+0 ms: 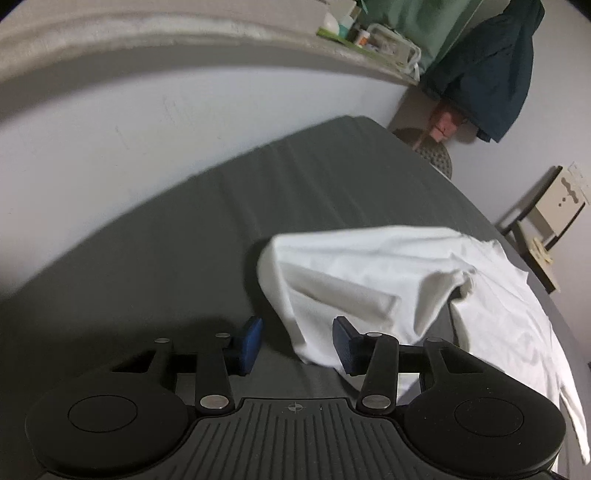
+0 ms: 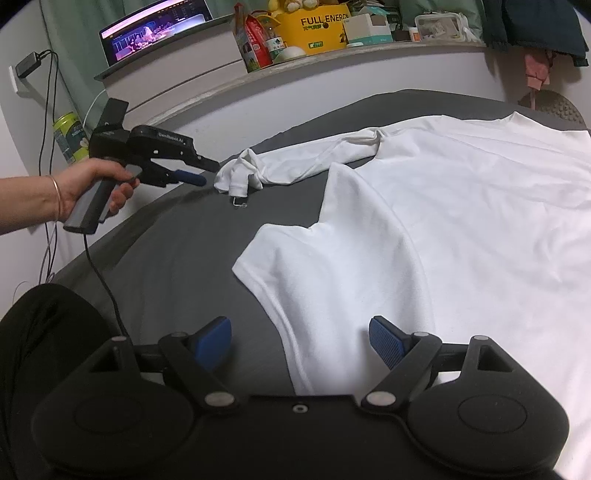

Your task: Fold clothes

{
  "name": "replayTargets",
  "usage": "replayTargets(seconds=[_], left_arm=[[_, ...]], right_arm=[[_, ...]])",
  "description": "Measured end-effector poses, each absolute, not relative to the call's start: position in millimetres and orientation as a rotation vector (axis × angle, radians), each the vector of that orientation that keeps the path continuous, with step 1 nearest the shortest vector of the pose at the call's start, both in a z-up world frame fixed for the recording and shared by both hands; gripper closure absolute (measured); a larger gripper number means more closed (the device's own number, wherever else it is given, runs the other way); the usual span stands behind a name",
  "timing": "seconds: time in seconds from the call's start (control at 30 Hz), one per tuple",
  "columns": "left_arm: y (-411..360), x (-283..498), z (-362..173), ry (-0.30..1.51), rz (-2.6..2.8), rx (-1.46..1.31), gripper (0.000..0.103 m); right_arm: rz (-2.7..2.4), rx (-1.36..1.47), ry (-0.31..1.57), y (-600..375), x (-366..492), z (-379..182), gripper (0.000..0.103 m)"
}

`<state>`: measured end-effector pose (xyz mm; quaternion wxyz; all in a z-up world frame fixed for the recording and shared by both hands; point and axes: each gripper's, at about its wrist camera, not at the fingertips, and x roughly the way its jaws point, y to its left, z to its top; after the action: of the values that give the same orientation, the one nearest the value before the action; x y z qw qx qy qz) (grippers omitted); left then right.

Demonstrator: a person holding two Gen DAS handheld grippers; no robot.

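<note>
A white long-sleeved shirt (image 2: 461,221) lies spread on the grey bed sheet (image 2: 177,258). Its sleeve (image 2: 295,162) stretches out to the left and ends in a crumpled cuff (image 2: 240,177). A hand holds my left gripper (image 2: 207,171) just left of that cuff. In the left wrist view the sleeve (image 1: 369,280) lies bunched on the sheet, its edge reaching in between the jaws of the left gripper (image 1: 297,345) beside the right pad; the pads stand apart and do not press it. My right gripper (image 2: 301,343) is open over the shirt's near edge.
A wall shelf (image 2: 258,74) behind the bed carries a yellow box (image 2: 317,29), a lit screen (image 2: 155,33) and packets. A green can (image 2: 70,136) and cables stand at left. A dark jacket (image 1: 491,70), a round stool (image 1: 436,155) and a chair (image 1: 539,229) are past the bed's far corner.
</note>
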<state>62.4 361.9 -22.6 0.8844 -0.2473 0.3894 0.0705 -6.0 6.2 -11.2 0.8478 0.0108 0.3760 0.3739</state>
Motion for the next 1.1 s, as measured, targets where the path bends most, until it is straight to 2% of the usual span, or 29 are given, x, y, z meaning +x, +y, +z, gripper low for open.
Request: replayTargets(seconds=[0.13, 0.17, 0.2, 0.27, 0.43, 0.67, 0.83, 0.93, 1.03, 1.07, 1.1], left_arm=[[345, 69, -34, 0.821, 0.127, -0.490, 0.059], [345, 68, -37, 0.822, 0.117, -0.483, 0.079], [343, 70, -38, 0.830, 0.110, -0.468, 0.096], [338, 71, -36, 0.832, 0.106, -0.428, 0.099], [345, 71, -7, 0.817, 0.189, -0.346, 0.099], [362, 95, 44, 0.990, 0.270, 0.066, 0.099], [363, 117, 22, 1.100, 0.335, 0.241, 0.098], [363, 127, -2, 1.151, 0.386, 0.245, 0.098], [365, 126, -15, 1.147, 0.432, 0.216, 0.080], [367, 122, -13, 1.120, 0.463, 0.205, 0.062], [370, 119, -11, 1.094, 0.493, 0.191, 0.038]], right_arm=[[0.789, 0.013, 0.791, 6, -7, -12, 0.021], [0.789, 0.012, 0.792, 6, -7, -12, 0.021], [0.788, 0.011, 0.794, 6, -7, -12, 0.021], [0.786, 0.012, 0.795, 6, -7, -12, 0.021], [0.784, 0.015, 0.793, 5, -9, -11, 0.021], [0.801, 0.013, 0.792, 7, -10, -12, 0.021], [0.804, -0.006, 0.793, 10, -11, -13, 0.021], [0.794, -0.004, 0.795, 8, -9, -13, 0.021], [0.783, 0.007, 0.797, 5, -7, -13, 0.021], [0.779, 0.011, 0.798, 4, -6, -13, 0.021], [0.776, 0.015, 0.798, 3, -5, -13, 0.021]])
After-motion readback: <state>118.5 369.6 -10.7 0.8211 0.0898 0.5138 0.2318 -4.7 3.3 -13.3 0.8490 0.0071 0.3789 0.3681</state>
